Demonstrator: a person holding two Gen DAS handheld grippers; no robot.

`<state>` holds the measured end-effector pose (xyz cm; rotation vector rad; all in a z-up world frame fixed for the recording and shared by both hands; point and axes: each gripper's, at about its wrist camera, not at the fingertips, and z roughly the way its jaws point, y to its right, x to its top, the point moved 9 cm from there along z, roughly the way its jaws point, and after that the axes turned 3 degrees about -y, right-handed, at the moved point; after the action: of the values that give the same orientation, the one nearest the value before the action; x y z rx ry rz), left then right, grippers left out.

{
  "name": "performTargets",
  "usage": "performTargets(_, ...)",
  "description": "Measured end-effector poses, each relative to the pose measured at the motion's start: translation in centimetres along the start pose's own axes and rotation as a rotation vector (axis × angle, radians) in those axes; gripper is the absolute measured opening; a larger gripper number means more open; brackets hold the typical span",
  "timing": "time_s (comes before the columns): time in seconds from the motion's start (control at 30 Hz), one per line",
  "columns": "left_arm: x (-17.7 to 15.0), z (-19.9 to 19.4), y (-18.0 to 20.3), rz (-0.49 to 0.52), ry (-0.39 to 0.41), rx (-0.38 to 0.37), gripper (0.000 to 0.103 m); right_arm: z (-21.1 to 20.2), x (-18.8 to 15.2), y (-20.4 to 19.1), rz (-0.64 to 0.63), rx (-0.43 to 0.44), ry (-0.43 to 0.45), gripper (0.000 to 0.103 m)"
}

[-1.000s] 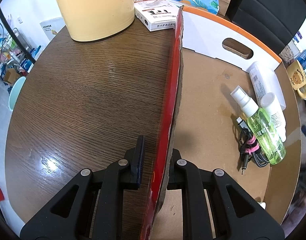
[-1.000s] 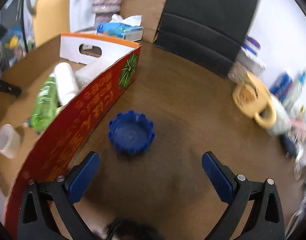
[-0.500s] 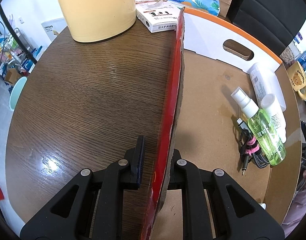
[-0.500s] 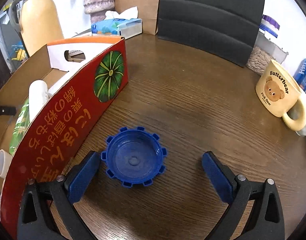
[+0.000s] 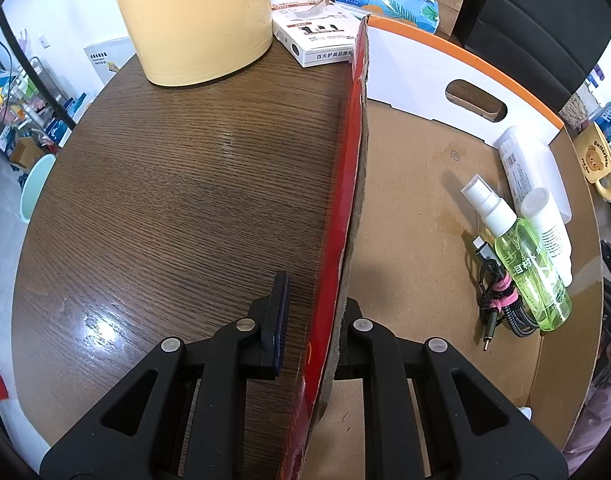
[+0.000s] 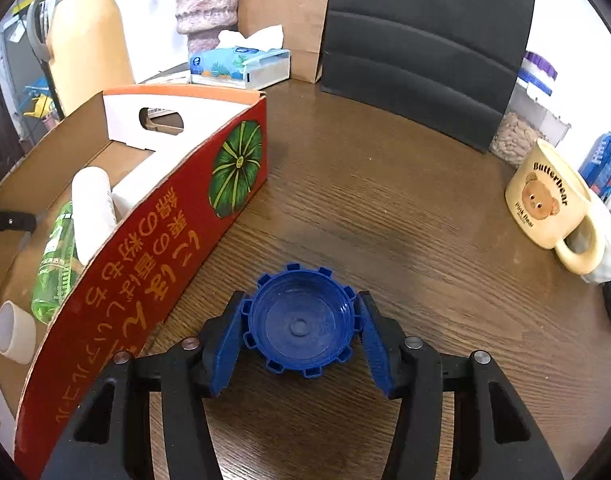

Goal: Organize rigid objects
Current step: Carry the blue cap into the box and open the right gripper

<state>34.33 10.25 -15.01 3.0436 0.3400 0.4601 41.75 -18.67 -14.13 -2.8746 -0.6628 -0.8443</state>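
Right wrist view: right gripper (image 6: 299,322), jaws just closing, pads against blue cap (image 6: 301,320) on table (image 6: 405,220) just beside cardboard box (image 6: 145,272); left gripper (image 5: 311,320) clamps box wall.

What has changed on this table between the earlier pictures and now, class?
The right gripper came forward around the blue cap; its jaws have just been closing, pads now at the cap's sides. The left gripper stays clamped on the box wall; box contents unchanged.

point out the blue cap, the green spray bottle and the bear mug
blue cap (image 6: 301,322): right wrist view, inner floor.
green spray bottle (image 5: 533,276): left wrist view, green body.
bear mug (image 6: 545,200): right wrist view, printed side.
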Motion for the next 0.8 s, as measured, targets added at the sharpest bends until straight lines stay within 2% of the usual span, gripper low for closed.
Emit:
performTargets(0.17,0.2,-0.2,0.0,0.002,0.004,0.003,0.011,-2.4,1.4,0.5,0.001,-0.044,0.072,0.059)
performTargets(0.33,0.3,-0.3,0.0,0.003,0.005,0.006,0.011,-5.6,3.7,0.0,0.010,-0.046,0.171,0.059)
performTargets(0.57,0.2,-0.4,0.0,0.003,0.006,0.008,0.011,-8.6,7.7,-5.0,-0.080,-0.017,0.287,0.059)
performTargets(0.67,0.2,-0.4,0.1,0.006,0.007,0.011,0.011,-8.7,8.7,-7.1,-0.127,-0.039,0.302,0.059)
performTargets(0.8,0.3,-0.4,0.1,0.008,0.007,0.014,0.011,-8.0,10.7,-9.6,-0.159,-0.017,0.300,0.059)
